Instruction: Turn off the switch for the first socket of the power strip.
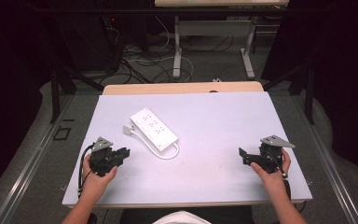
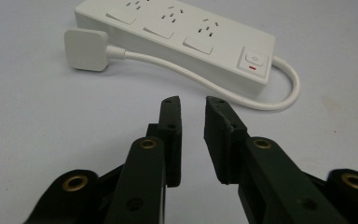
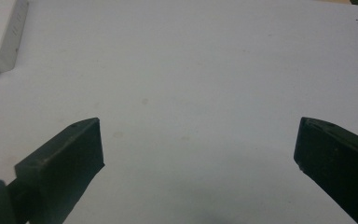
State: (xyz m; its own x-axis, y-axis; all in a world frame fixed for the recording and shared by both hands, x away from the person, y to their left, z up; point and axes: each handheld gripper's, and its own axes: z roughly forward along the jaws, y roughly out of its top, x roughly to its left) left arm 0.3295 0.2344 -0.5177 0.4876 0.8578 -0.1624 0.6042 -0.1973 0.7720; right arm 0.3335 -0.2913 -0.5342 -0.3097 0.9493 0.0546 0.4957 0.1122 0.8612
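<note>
A white power strip (image 1: 154, 129) lies slantwise on the pale table (image 1: 223, 116), left of centre, with its short cord (image 1: 167, 154) looped round to a flat white plug (image 1: 128, 129) beside it. In the left gripper view the power strip (image 2: 182, 37) and plug (image 2: 85, 49) lie just ahead of my left gripper (image 2: 192, 105), whose jaws stand a narrow gap apart with nothing between them. My left gripper (image 1: 125, 154) sits near the table's front left. My right gripper (image 1: 243, 156) rests at the front right, and its jaws (image 3: 198, 140) are wide open over bare table.
A wooden board edge (image 1: 182, 87) shows behind the pale top. Beyond it stand a desk's metal legs (image 1: 177, 56) and tangled cables (image 1: 140, 65) on the floor. The strip's end (image 3: 9, 37) shows at the right gripper view's upper left.
</note>
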